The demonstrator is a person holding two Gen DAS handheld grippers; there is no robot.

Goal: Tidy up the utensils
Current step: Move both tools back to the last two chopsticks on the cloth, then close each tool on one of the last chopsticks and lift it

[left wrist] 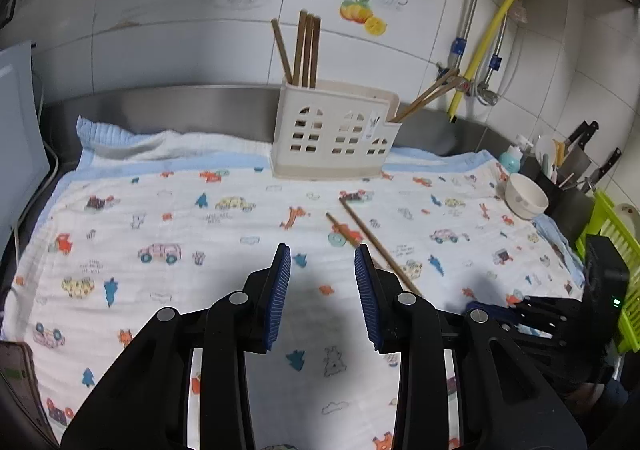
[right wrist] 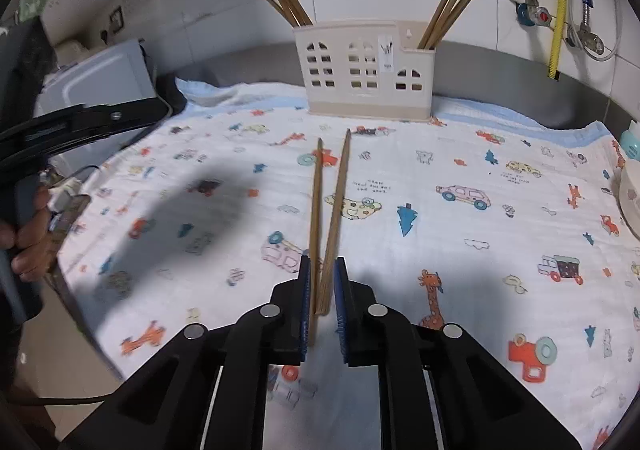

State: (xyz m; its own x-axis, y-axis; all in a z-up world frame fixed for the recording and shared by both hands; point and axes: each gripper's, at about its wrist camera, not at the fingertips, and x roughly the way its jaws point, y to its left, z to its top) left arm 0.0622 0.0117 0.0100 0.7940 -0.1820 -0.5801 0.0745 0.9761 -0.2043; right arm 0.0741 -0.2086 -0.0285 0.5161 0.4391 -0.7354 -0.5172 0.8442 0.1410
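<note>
Two brown wooden chopsticks point(right wrist: 326, 218) lie on the printed cloth, tips toward a cream house-shaped utensil holder point(right wrist: 370, 70). My right gripper point(right wrist: 322, 290) has its jaws close around their near ends; whether the pads press them I cannot tell. The holder has several chopsticks standing in its left point(right wrist: 284, 4) and right point(right wrist: 450, 6) compartments. In the left wrist view the same pair of chopsticks point(left wrist: 368, 238) lies just right of my left gripper point(left wrist: 322, 262), which is open and empty above the cloth. The holder point(left wrist: 334, 130) stands at the back.
A white bowl point(left wrist: 526, 196), a teal bottle point(left wrist: 511, 160) and a knife block point(left wrist: 576, 166) stand at the right. A green rack point(left wrist: 612, 234) is at the far right. A grey appliance point(right wrist: 100, 82) stands at the left. A steel counter edge runs along the wall.
</note>
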